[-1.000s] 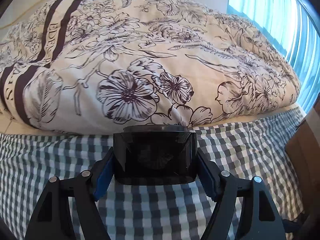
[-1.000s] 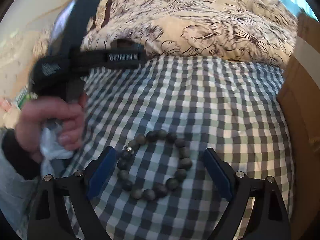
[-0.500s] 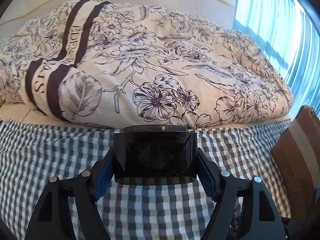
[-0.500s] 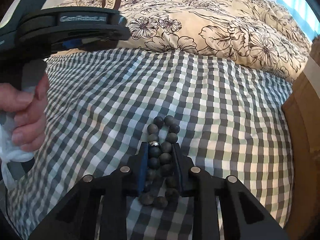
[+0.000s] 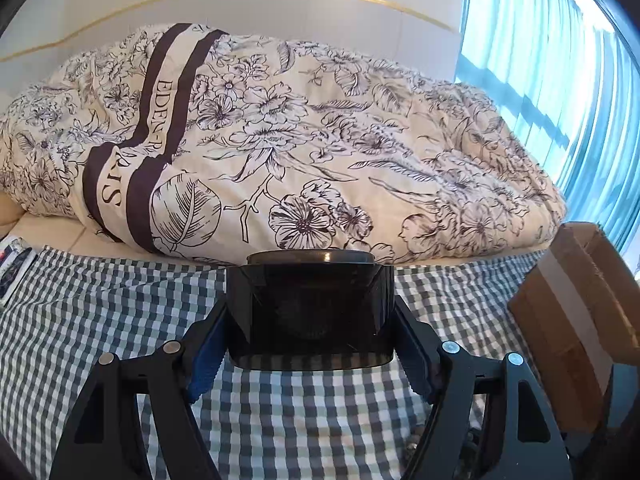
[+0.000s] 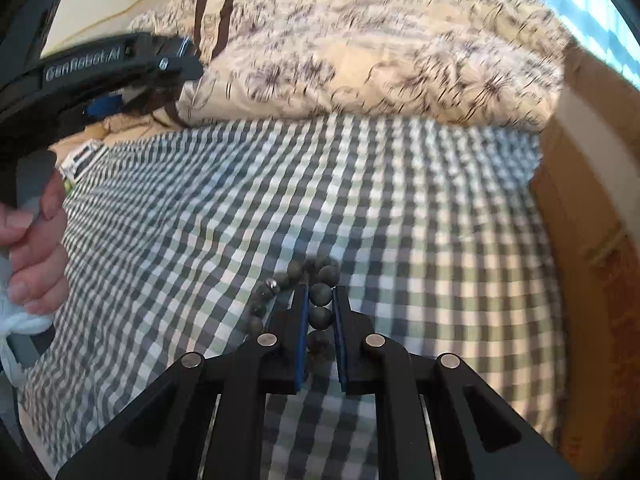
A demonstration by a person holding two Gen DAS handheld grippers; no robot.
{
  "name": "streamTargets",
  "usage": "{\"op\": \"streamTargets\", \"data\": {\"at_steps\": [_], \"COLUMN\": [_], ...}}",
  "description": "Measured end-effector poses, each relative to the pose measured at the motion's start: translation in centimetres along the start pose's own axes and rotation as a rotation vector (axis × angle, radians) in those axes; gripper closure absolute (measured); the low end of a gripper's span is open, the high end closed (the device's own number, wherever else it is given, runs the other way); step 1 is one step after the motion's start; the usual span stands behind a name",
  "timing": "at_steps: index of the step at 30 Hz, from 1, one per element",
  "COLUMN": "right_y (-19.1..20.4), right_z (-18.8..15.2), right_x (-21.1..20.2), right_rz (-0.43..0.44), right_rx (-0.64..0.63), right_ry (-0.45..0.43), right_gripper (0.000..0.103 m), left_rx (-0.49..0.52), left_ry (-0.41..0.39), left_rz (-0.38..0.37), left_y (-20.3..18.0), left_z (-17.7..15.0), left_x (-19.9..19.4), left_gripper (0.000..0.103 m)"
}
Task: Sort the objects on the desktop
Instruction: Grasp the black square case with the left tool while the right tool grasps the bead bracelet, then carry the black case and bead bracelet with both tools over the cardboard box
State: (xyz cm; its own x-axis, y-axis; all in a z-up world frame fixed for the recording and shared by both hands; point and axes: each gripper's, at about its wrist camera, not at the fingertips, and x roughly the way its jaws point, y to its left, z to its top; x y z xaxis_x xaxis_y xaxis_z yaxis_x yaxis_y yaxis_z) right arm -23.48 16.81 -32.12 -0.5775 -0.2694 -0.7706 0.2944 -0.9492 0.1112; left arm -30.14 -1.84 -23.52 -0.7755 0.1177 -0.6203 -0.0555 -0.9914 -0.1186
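A dark translucent box with a round black lid (image 5: 311,312) is clamped between the blue pads of my left gripper (image 5: 311,336), held above the checked cloth (image 5: 100,320). In the right wrist view, my right gripper (image 6: 320,300) is shut on a bracelet of dark round beads (image 6: 320,294). One side of the bead loop runs between the pads, and the other side with a silver bead (image 6: 272,285) hangs out to the left. The left gripper's body (image 6: 100,68) and a hand (image 6: 36,256) holding it show at that view's left edge.
A flower-printed quilt (image 5: 320,140) is heaped along the far side of the checked cloth (image 6: 240,208). A brown cardboard box (image 5: 580,320) stands at the right edge of the cloth. Blue curtains (image 5: 560,60) hang at the far right. Some flat printed items (image 5: 12,264) lie at the far left.
My right gripper went from open around the bead bracelet to shut on it, and has lifted it off the cloth. The left gripper, still holding the dark box, has drawn back from the quilt.
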Motion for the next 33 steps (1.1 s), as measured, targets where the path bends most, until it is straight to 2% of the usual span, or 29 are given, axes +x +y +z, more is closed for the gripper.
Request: {"op": "streamTargets", "data": {"at_steps": [15,33], "right_y": [1.2,4.2], "right_z": [1.9,3.5], "right_x": [-8.3,-23.1], "right_rz": [-0.011,-0.046], "right_rx": [-0.011,-0.053], "right_ry": [-0.132,-0.363], "right_gripper": [0.092,0.092], "left_rx": [0.011,0.058], "left_ry": [-0.081,-0.241], "left_rz": [-0.007,-0.03], "left_y": [-1.3,-4.5], "left_z": [1.0,2.2], "left_x": [-8.7,-23.1], "left_gripper": [0.027,0.027]}}
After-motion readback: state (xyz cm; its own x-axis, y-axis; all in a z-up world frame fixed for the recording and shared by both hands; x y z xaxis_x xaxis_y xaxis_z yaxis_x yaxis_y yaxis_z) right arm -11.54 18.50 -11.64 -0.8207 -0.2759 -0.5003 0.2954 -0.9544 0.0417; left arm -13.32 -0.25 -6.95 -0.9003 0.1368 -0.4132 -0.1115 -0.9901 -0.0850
